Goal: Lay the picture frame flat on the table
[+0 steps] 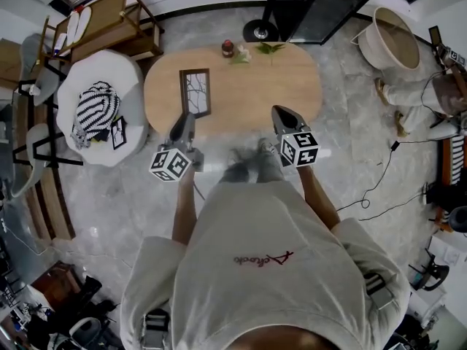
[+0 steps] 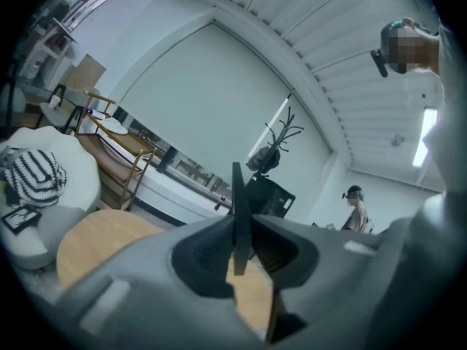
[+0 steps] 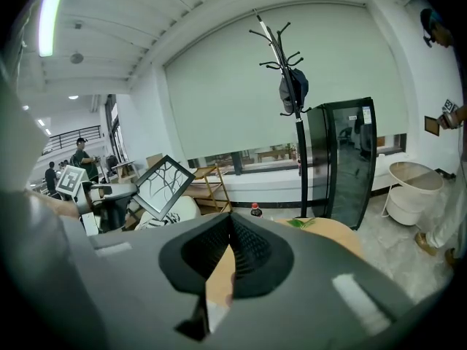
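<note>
Left gripper (image 1: 184, 125): jaws were only narrowly apart and clamped on the lower edge of the picture frame (image 1: 195, 92). In the left gripper view we saw the frame edge-on, a thin dark strip pinched between the pads. The frame stood over the left part of the oval wooden table (image 1: 284, 86), not flat. In the right gripper view it showed tilted onto one corner, its branch print facing that camera. We could not tell whether it touched the tabletop.

Right gripper (image 1: 283, 115): jaws were together, with nothing between them, over the table's near edge and well apart from the frame.

A small bottle (image 1: 228, 48) and a green sprig (image 1: 268, 48) stood at the far edge.
</note>
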`<state>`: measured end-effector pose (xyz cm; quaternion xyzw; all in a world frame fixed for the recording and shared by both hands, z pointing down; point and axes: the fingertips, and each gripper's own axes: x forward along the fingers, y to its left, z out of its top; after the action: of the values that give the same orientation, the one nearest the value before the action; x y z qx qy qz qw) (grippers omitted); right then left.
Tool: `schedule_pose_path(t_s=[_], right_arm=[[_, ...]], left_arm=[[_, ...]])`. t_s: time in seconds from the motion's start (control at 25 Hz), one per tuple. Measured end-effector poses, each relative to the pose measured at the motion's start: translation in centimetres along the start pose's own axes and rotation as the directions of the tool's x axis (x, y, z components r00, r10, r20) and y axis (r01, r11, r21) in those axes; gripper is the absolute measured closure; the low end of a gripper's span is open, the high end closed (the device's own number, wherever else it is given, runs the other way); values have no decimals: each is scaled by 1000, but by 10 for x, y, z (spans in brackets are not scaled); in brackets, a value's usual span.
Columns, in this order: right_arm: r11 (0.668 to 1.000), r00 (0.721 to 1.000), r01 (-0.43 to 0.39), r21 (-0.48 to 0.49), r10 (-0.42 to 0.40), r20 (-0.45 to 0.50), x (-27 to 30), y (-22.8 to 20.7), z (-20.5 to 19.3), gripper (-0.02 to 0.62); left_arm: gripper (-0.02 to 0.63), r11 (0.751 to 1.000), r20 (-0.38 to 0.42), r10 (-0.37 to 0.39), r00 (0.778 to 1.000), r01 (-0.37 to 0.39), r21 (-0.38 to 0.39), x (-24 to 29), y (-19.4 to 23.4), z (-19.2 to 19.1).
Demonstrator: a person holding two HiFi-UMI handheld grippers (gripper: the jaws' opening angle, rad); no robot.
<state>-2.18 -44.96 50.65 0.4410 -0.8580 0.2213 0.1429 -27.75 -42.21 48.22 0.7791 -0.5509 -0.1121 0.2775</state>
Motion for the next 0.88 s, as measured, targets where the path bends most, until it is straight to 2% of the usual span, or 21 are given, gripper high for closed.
schedule_pose_path(t_s=[0.4, 0.88], right_arm=[[997, 996, -73, -23, 72, -44, 31, -27, 8, 592], [995, 987, -103, 3, 103, -125, 64, -64, -31, 592]], left_arm=[[537, 998, -25, 66, 998, -66, -22, 25, 5, -17], [537, 991, -92, 114, 989, -120, -66, 59, 26, -75]])
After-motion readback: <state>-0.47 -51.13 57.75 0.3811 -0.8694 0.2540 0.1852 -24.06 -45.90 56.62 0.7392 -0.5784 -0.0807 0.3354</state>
